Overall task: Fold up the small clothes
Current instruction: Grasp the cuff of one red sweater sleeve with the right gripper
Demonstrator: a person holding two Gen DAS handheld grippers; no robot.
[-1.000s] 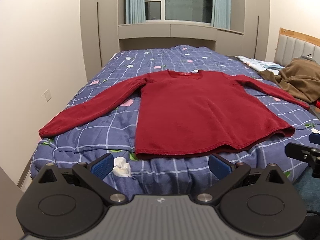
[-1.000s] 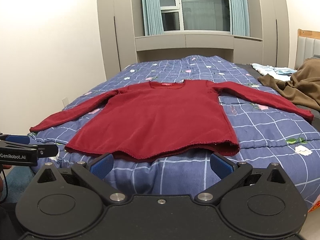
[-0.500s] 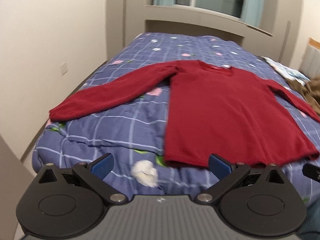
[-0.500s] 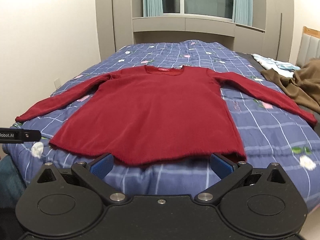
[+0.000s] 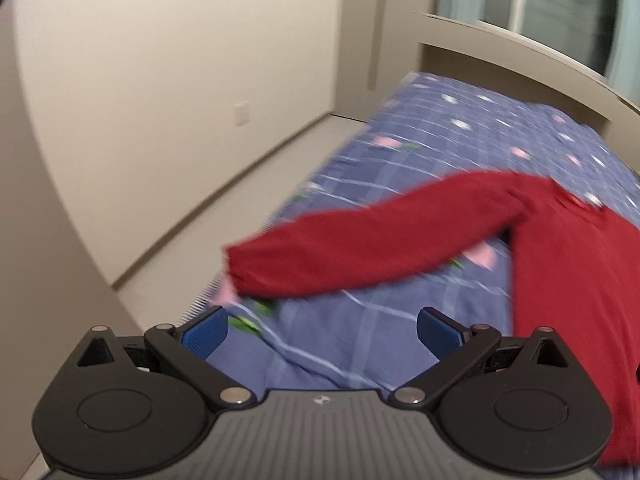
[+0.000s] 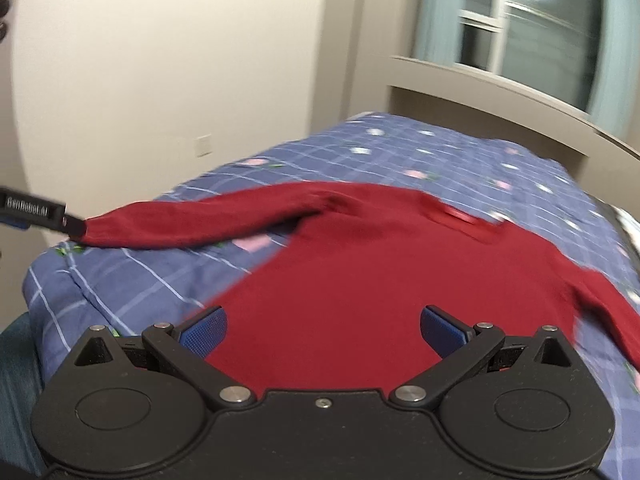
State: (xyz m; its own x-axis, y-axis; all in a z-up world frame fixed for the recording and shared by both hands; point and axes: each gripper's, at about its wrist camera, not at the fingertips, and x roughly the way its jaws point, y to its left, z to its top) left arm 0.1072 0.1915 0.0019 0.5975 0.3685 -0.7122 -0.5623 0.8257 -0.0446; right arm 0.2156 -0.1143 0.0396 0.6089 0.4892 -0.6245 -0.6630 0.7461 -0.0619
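Observation:
A red long-sleeved sweater [image 6: 380, 280] lies flat on the blue checked bedspread [image 6: 140, 280], sleeves spread out. In the left wrist view the left sleeve [image 5: 360, 256] stretches toward the bed's left edge, its cuff [image 5: 240, 276] just beyond my open left gripper [image 5: 322, 330]. In the right wrist view my open right gripper [image 6: 322, 330] hovers over the sweater's lower body. The left gripper's fingertip [image 6: 74, 226] shows at the left edge, right at the sleeve cuff [image 6: 96, 230]; I cannot tell whether it touches. Both views are motion-blurred.
A beige wall [image 5: 160, 80] and a strip of floor [image 5: 240, 184] run along the bed's left side. A window with blue curtains [image 6: 520, 28] and a shelf ledge [image 6: 500, 92] stand behind the bed. The bedspread [image 5: 460, 128] extends far back.
Both grippers have swung left and moved in closer over the bed. The left one now faces the left sleeve cuff; the right one now hovers over the sweater's body. Both stay open.

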